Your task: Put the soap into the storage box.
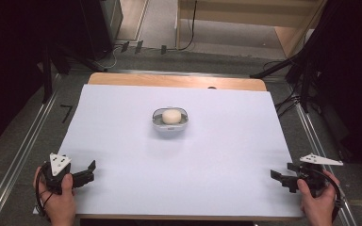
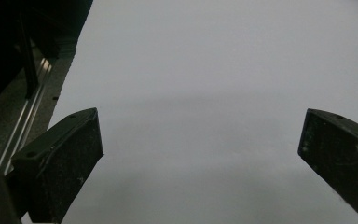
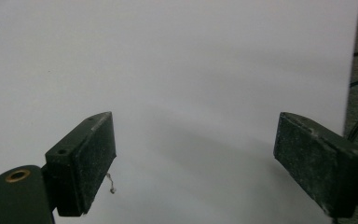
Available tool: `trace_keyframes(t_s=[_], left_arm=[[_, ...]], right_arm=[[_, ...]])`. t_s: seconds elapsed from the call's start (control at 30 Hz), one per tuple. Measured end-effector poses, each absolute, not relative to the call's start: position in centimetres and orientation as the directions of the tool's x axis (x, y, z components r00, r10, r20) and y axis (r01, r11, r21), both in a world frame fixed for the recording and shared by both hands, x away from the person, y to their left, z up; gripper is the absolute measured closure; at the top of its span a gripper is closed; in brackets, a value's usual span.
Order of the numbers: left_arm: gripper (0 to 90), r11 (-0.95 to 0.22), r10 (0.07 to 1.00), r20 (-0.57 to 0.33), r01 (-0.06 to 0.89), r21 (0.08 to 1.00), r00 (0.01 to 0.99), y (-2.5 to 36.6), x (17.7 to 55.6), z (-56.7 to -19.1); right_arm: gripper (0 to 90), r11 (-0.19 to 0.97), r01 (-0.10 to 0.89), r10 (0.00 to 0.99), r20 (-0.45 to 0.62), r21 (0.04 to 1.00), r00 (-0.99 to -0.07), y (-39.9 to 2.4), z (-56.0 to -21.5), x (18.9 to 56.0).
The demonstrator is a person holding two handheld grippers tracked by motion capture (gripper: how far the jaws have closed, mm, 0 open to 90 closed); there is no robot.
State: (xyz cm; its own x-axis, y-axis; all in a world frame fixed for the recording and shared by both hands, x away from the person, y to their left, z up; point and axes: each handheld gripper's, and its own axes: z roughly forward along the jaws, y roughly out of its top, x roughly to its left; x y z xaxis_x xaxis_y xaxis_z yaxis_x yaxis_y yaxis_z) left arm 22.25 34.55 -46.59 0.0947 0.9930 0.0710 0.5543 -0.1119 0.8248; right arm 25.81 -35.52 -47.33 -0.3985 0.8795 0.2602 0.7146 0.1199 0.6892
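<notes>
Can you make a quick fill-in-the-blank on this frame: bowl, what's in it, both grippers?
1. The small bowl stands on the white sheet and holds a round, cream-coloured ____.
2. The left gripper and the right gripper both have their jaws ____, with nothing between them.
3. In the high view, the bowl sits near the ____ of the sheet, apart from both grippers.

Missing words: ball; open; middle

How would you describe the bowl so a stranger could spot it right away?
A white sheet covers the table. Near its middle, slightly toward the far edge, sits a small grey bowl holding a pale round ball. Nothing else lies on the sheet, and the grippers sit far off at its near corners.
</notes>
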Motion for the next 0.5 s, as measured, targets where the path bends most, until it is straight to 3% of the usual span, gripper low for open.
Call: trace_keyframes(t_s=[0.33, 0.5], left_arm=[[0.1, -0.122, 0.992, 0.082, 0.562, 0.818, 0.096, 34.4, 22.3, -46.6], [0.1, -0.124, 0.992, 0.083, 0.565, 0.816, 0.097, 34.4, 22.4, -46.6]], right_arm=[[13.5, 0.006, 0.689, 0.872, 0.334, 0.724, -0.359, -38.0, -47.7, 23.9], [13.3, -0.019, 0.64, 0.906, 0.283, 0.768, -0.314, -37.5, -48.1, 23.6]])
